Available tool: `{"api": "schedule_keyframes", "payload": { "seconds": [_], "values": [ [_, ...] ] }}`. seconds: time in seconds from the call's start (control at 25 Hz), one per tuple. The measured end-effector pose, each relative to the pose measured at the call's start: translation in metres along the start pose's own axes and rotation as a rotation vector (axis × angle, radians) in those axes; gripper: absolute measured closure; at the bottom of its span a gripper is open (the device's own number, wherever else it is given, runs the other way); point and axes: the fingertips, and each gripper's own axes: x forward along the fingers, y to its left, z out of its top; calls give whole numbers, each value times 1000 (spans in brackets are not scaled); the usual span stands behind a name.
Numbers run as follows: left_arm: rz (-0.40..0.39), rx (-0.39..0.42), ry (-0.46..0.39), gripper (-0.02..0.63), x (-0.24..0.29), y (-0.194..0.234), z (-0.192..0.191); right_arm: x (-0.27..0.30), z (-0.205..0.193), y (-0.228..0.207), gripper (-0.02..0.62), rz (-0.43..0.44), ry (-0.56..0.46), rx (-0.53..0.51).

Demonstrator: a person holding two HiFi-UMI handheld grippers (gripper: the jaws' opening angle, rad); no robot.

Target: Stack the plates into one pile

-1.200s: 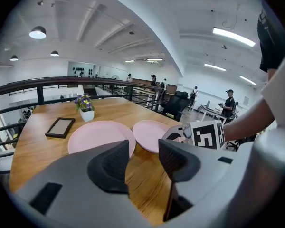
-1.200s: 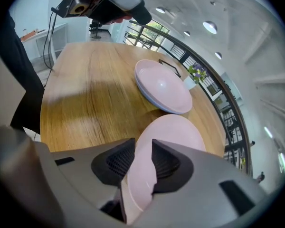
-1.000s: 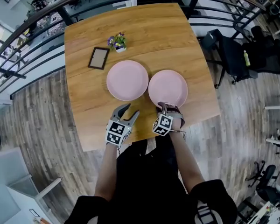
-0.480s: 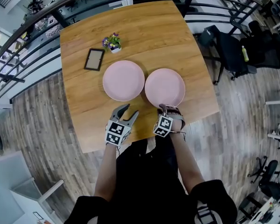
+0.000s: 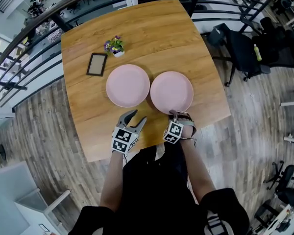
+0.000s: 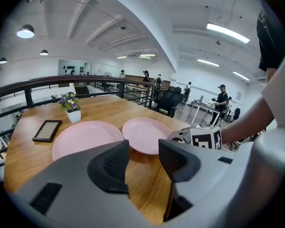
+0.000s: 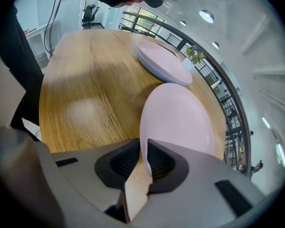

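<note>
Right plate (image 5: pixel 172 92), just beside the left plate (image 5: pixel 128 85), has its near rim gripped by the right gripper (image 5: pixel 175 113) jaws, which have just been closing; left gripper (image 5: pixel 132 117) jaws released.

L plate (image 5: pixel 128 85) beside R plate (image 5: pixel 172 92), R tongs (image 5: pixel 175 114) at its near rim

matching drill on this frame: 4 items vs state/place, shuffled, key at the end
1 right plate
2 left plate
3 picture frame
4 left gripper

A jaws apart, nothing between them
B near rim between the jaws of the right gripper
C pink, no gripper on it
D dark border, beside the potted flowers

Pairs: 1-B, 2-C, 3-D, 4-A.
The right gripper's jaws have just been closing, with that rim between them.
</note>
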Motion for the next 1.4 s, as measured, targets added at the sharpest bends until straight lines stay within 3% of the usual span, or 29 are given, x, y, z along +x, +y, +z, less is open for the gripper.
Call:
{"api": "schedule_keyframes", "payload": {
  "seconds": [0.68,1.4],
  "values": [
    [-11,-4,-27,399,-3,-1,8,-11,9,-8,572,-11,4,-58],
    [-15,6,-50,399,-14,6,18,-26,15,-29,575,-59,0,-40]
  ]
}}
